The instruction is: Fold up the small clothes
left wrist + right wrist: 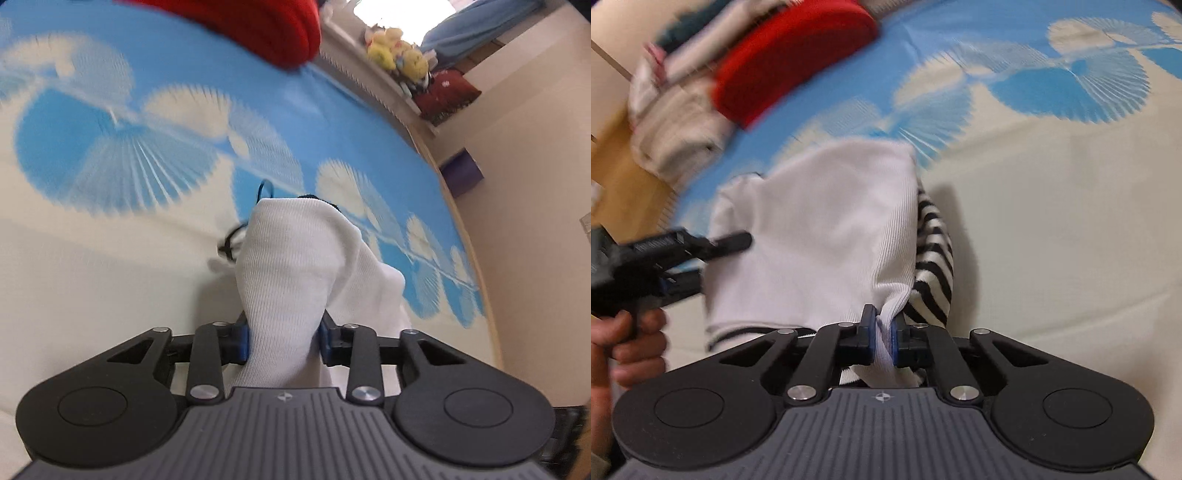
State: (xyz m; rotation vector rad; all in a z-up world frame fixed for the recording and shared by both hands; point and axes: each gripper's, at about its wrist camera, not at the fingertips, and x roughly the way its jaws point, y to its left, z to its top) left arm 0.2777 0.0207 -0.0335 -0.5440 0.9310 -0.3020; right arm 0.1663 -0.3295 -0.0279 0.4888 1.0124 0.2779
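So I've got a white garment point(820, 229) pinched in both grippers right now. My right gripper point(884, 341) is clamped tight on a bunched corner of it, the blue pads squeezed together with just a thin fold of white cloth between them. Just past those fingers and a bit to the right, a black-and-white striped piece point(932, 258) pokes out from under the white cloth, touching it.

My left gripper point(284, 338) has a thicker wad of the same white fabric between its fingers, and the pads press on both sides of it, so the jaws sit partway apart around the bundle. From the right wrist view, that left gripper comes in from the left side, with my hand point(626, 350) wrapped around its handle.

Everything sits over a bedsheet point(110, 258) that's cream near me and blue with white fan shapes farther out. Well ahead of both grippers there's a red folded thing point(790, 62), with a pile of pale clothes point(672, 122) beside it, pretty blurry. Off to the right of my left gripper, far back, some yellow plush toys point(397, 53) sit on a ledge.
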